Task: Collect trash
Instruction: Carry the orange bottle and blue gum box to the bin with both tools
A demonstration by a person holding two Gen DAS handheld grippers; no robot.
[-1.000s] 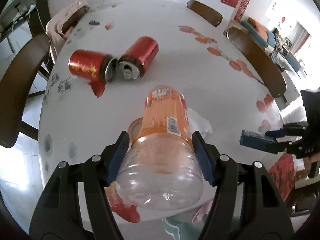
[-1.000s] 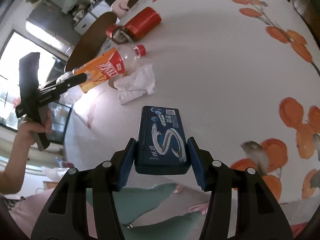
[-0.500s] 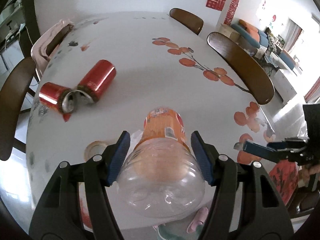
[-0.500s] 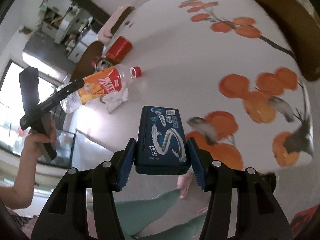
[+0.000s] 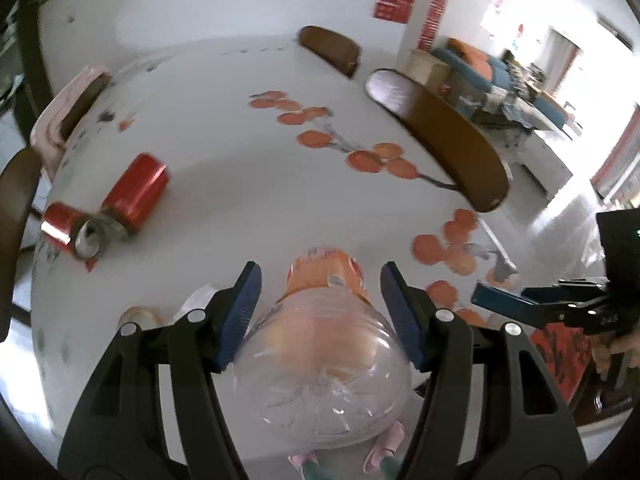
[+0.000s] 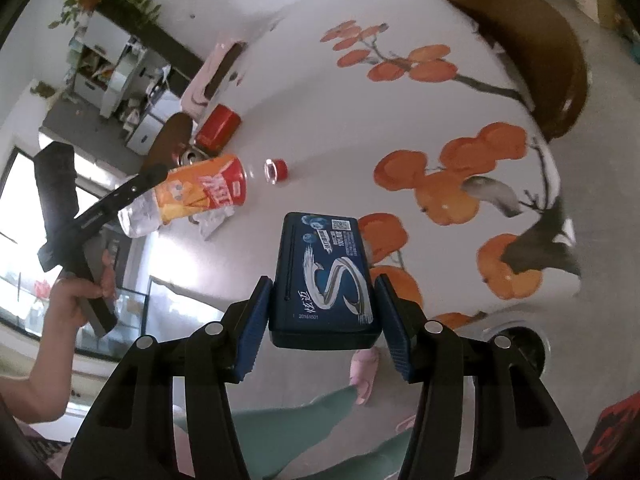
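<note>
Carrying both loads off the bench (image 5: 224,128): left gripper (image 5: 320,312) fingers clamp bottle (image 5: 324,344), right gripper (image 6: 322,312) fingers clamp gum box (image 6: 322,276). Keep both level; cans (image 5: 134,192) remain.

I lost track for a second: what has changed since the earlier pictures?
Both hands have drawn back from the table, lifting their loads. The left gripper stays clamped on the orange-labelled plastic bottle, the right gripper on the blue gum box. The two red cans, crumpled tissue and tape roll lie where they were.
</note>
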